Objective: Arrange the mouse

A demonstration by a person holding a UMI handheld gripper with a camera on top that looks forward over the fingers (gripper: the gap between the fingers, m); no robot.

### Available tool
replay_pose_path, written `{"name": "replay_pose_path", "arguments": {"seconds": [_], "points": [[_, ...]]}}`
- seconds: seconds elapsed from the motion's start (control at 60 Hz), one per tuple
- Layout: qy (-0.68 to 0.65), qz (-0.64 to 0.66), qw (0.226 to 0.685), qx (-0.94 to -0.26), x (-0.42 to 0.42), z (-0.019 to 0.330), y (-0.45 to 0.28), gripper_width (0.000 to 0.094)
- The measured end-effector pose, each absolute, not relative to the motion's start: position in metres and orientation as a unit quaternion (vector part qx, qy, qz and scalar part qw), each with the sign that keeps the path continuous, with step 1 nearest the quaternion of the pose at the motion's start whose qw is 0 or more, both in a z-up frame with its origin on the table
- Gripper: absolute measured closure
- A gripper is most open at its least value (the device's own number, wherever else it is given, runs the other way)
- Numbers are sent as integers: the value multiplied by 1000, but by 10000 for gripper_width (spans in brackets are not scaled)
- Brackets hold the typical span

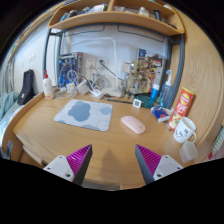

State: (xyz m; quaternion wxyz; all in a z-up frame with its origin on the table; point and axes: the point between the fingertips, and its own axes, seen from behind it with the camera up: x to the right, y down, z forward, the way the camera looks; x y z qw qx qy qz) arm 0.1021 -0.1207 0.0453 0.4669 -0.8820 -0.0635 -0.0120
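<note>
A pale pink mouse (133, 124) lies on the wooden desk (60, 138), just right of a grey mouse mat (84, 114). My gripper (112, 160) is well back from both, above the desk's near part. Its fingers are wide open with nothing between them; the magenta pads (78, 158) show at either side. The mouse is beyond the fingers, slightly right of their midline.
A white mug (185, 128) and an orange box (181, 104) stand at the right. A blue bottle (154, 95), a small clock (137, 102), a white bottle (47, 87) and clutter line the back wall under a shelf (115, 17).
</note>
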Motion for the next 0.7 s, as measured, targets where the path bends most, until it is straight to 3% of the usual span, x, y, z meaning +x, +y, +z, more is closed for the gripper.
{"name": "replay_pose_path", "arguments": {"seconds": [0.25, 0.7], "points": [[-57, -21, 451, -890, 171, 16, -53, 68], [-54, 20, 425, -903, 196, -14, 70, 84]]}}
